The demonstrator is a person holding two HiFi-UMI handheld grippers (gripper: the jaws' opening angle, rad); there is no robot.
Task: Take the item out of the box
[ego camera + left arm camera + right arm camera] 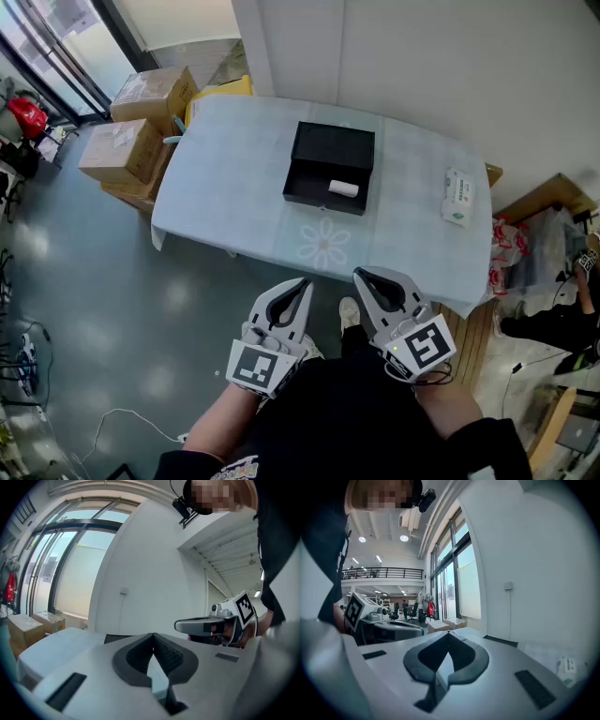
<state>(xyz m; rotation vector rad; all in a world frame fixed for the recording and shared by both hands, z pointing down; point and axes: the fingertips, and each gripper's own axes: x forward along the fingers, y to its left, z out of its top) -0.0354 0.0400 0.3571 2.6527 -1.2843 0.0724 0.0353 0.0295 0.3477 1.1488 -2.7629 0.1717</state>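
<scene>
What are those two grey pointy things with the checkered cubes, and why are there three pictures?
They are grabbers. A person holds the left gripper and the right gripper, one in each hand. The head view comes from a camera on the person's head, looking down. The other two come from small cameras riding on each grabber, looking along its jaws. On the table sits an open black box with a white roll inside, and a packet further right. Both grabbers are shut and hold nothing.

You can't tell what the small white item in the black box is, nor read the print on the packet.
</scene>
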